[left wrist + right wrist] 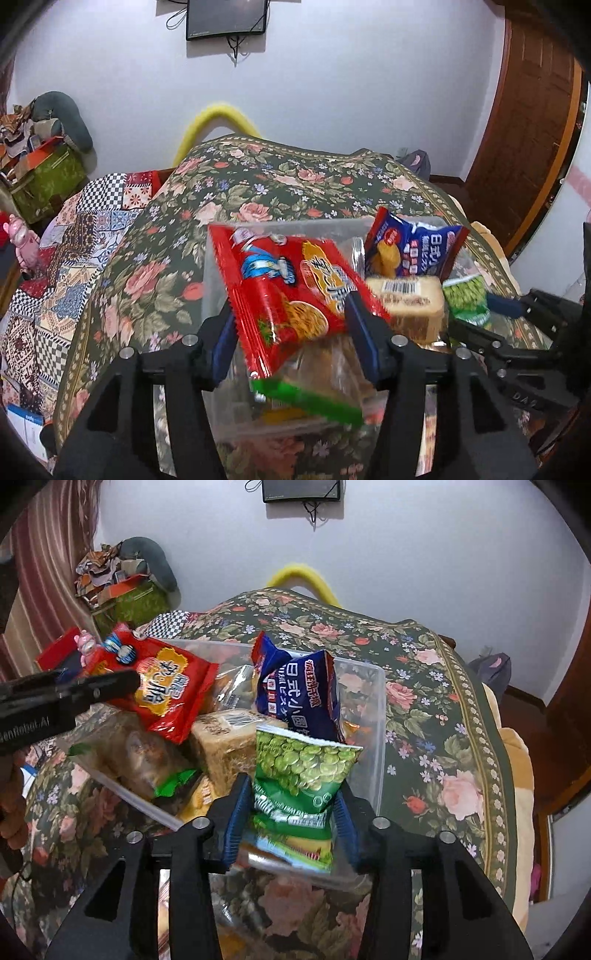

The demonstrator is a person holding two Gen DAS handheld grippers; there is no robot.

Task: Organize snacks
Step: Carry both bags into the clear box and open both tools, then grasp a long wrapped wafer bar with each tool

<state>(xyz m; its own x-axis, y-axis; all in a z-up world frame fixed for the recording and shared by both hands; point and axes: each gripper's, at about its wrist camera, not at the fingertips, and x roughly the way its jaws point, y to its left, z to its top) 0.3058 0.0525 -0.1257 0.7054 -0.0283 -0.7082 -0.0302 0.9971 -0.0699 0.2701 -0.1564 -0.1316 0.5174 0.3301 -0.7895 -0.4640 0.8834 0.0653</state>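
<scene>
Left gripper (pixel 291 317): jaws standing parted around a red crinkly noodle-snack packet (pixel 291 291), pads not pressing.
Right gripper (pixel 291 812): jaws parted beside a green pea-snack bag (pixel 303 771).
Both packets: sitting over the clear plastic bin (pixel 378 738).

Right gripper (pixel 291 821): jaws parted around green pea snack bag (pixel 301 771), pads just beside its sides.
Bin (pixel 376 738): clear plastic, holding blue biscuit bag (pixel 299 694), tan wrapped block (pixel 225 746).
Left gripper (pixel 74 690): beside red snack bag (pixel 166 690).
</scene>
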